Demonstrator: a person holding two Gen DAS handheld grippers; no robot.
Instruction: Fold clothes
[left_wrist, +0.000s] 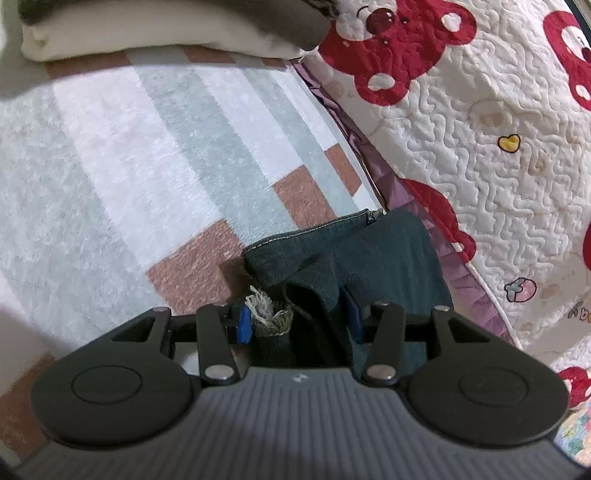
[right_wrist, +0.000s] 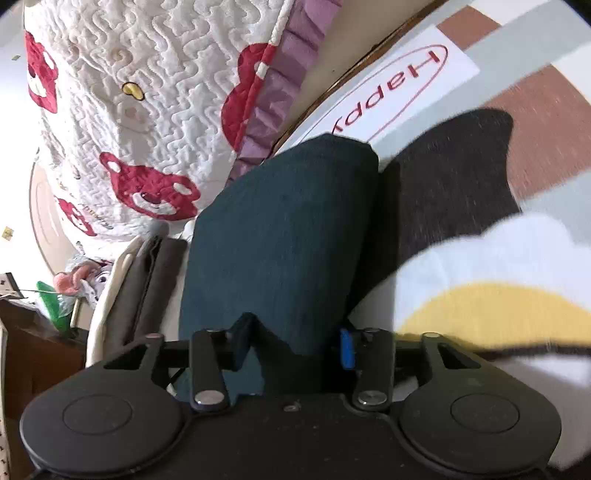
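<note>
We see the left hand-held gripper (left_wrist: 300, 325) and right hand-held gripper (right_wrist: 293, 345) each clamped on dark jeans (right_wrist: 280, 236) above a checked blanket (left_wrist: 147, 155).

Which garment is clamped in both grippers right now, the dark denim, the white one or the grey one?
The dark denim jeans, between both grippers' fingers; the others lie apart.
</note>
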